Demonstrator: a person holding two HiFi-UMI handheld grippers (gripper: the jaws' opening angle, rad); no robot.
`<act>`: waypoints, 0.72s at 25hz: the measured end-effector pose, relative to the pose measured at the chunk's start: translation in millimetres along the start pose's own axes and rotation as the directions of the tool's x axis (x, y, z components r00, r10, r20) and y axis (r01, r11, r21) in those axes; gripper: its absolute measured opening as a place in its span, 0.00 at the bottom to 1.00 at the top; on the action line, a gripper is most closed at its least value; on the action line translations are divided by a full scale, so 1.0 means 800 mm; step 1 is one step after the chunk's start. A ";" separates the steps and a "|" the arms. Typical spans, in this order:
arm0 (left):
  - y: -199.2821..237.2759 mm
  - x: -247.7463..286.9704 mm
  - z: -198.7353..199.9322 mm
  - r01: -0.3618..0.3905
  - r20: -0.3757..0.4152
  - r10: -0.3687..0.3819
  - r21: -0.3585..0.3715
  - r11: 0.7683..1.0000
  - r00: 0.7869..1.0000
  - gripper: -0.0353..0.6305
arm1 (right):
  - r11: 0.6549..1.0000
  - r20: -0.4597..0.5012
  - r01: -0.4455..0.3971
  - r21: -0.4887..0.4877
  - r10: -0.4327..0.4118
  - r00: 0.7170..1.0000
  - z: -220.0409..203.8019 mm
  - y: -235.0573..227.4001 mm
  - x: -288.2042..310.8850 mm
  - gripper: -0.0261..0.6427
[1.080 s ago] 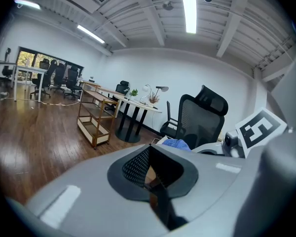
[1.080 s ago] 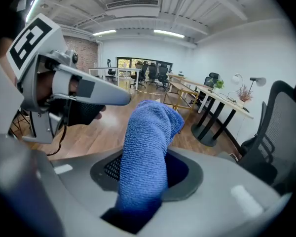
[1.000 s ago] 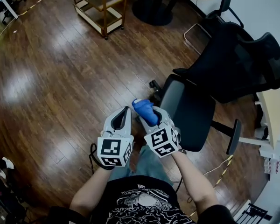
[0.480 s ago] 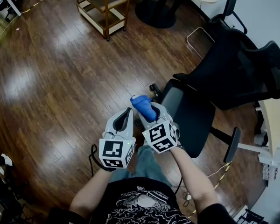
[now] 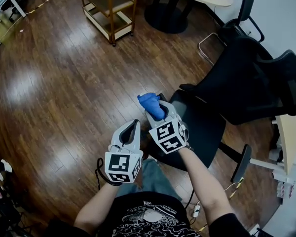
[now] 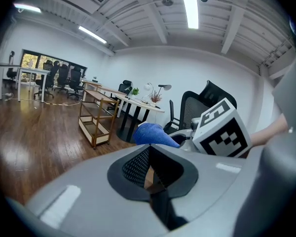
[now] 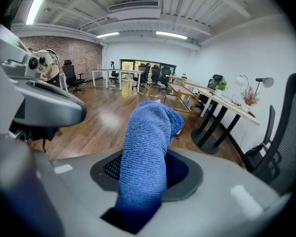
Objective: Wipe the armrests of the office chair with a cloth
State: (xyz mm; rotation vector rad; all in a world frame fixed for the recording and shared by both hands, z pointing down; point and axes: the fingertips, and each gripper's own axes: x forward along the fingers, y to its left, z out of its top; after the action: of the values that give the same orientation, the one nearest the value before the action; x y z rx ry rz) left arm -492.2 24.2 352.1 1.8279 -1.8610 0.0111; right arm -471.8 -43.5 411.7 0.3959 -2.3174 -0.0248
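Wiping has not begun, as far as I can judge: the blue cloth (image 5: 151, 104) sits clamped in the right gripper (image 5: 156, 113), raised just beside the office chair (image 5: 202, 120) seat and touching neither armrest. The left gripper (image 5: 130, 131) hangs a little further from the chair, jaws together on nothing (idle, it seems). Both the near armrest (image 5: 241, 163) and the far armrest (image 5: 189, 88) are left to wipe.

Left tool (image 5: 133, 126) beside right tool (image 5: 156, 113), cloth (image 5: 152, 105) in right tool, office chair (image 5: 207, 125) right, shelf cart (image 5: 107, 8) behind.
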 end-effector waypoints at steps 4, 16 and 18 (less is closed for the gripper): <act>-0.010 0.010 -0.003 -0.018 -0.008 0.018 0.002 1.000 1.000 0.06 | 1.000 0.004 0.000 0.028 0.000 1.000 0.000 -0.029 0.008 0.26; -0.028 0.020 -0.005 -0.084 -0.019 0.085 0.011 0.996 0.996 0.06 | 0.981 0.083 0.012 0.196 -0.029 0.996 -0.002 -0.129 0.019 0.26; -0.032 0.023 -0.007 -0.094 -0.025 0.095 0.017 0.995 0.995 0.06 | 0.973 0.094 0.019 0.230 -0.041 0.995 -0.007 -0.148 0.017 0.26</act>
State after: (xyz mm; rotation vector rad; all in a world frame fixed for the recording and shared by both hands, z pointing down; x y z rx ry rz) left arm -465.8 7.1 354.6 1.7408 -1.9331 0.0827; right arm -444.2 -159.3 408.8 0.5568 -2.4188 0.2143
